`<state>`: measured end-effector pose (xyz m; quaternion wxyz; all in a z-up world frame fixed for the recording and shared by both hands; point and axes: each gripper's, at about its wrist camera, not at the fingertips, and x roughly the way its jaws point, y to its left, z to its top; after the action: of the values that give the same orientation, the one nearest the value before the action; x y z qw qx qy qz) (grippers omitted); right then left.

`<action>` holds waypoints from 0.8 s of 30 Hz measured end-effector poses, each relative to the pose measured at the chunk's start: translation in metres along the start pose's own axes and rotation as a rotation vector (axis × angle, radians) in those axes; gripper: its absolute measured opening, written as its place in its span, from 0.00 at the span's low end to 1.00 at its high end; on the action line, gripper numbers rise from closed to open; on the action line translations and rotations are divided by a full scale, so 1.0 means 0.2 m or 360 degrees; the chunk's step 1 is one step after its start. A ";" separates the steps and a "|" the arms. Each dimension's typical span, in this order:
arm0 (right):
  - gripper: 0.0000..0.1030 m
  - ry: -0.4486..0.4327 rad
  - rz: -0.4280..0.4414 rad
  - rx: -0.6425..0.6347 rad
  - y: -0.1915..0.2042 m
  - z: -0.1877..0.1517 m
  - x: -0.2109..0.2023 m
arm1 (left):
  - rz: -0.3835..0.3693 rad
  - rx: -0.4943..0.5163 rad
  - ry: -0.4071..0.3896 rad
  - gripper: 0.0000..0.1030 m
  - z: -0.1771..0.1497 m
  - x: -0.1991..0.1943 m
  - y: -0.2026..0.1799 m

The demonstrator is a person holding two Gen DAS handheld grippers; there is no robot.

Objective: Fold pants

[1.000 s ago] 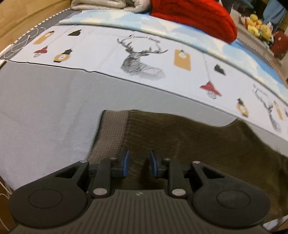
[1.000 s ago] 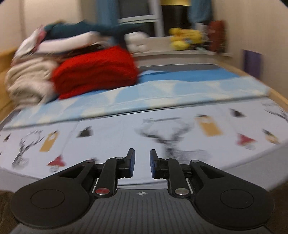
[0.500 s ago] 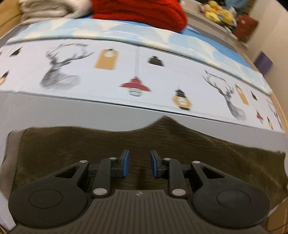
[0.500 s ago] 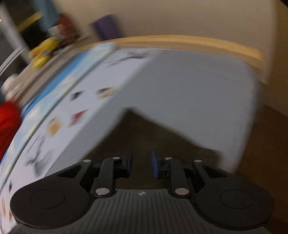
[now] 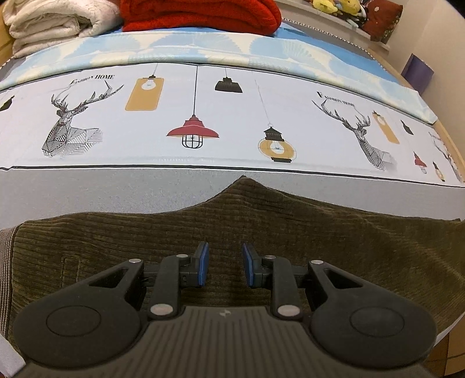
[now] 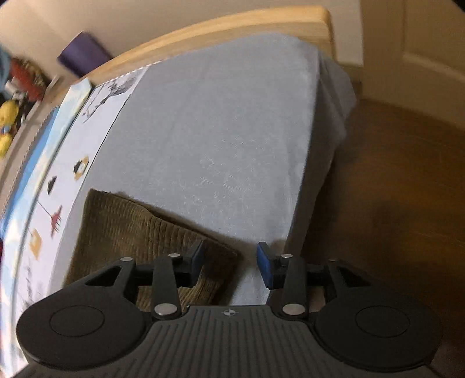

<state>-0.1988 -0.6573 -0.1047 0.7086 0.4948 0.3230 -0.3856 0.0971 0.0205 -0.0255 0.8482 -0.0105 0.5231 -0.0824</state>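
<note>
Olive-brown corduroy pants (image 5: 290, 229) lie flat along the near edge of a grey bed sheet (image 5: 101, 192), with a lighter ribbed waistband (image 5: 6, 261) at the far left. My left gripper (image 5: 223, 264) hovers over the middle of the pants, open and empty. In the right wrist view the leg end of the pants (image 6: 125, 226) lies near the bed's corner. My right gripper (image 6: 229, 261) is open and empty, its left finger over the hem, its right finger over the sheet (image 6: 218, 130).
A printed cover with deer and lamps (image 5: 191, 116) lies beyond the pants. A red blanket (image 5: 200, 14) and a white blanket (image 5: 52, 23) are stacked at the back. The wooden bed frame (image 6: 232, 32) and brown floor (image 6: 392, 189) border the bed's end.
The left gripper has slid right along the pants from the waistband to the middle. The right gripper has swung down to the leg end and opened wider.
</note>
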 end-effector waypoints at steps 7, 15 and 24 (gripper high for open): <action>0.48 0.0123 0.0059 0.0063 0.04 -0.03 0.12 | 0.0006 0.0007 0.0007 0.27 -0.01 0.00 0.02; 0.23 -0.0012 0.0074 0.0062 0.11 -0.04 0.07 | 0.0011 -0.0012 -0.0001 0.27 -0.02 -0.02 0.06; 0.21 -0.0517 0.0112 -0.0560 0.67 -0.30 -0.36 | 0.0025 -0.0057 -0.0027 0.27 -0.05 -0.08 0.21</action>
<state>-0.1228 -0.5559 -0.0026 0.8395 0.3063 0.2495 -0.3730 0.0862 0.0651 -0.0195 0.8529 -0.0223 0.5174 -0.0663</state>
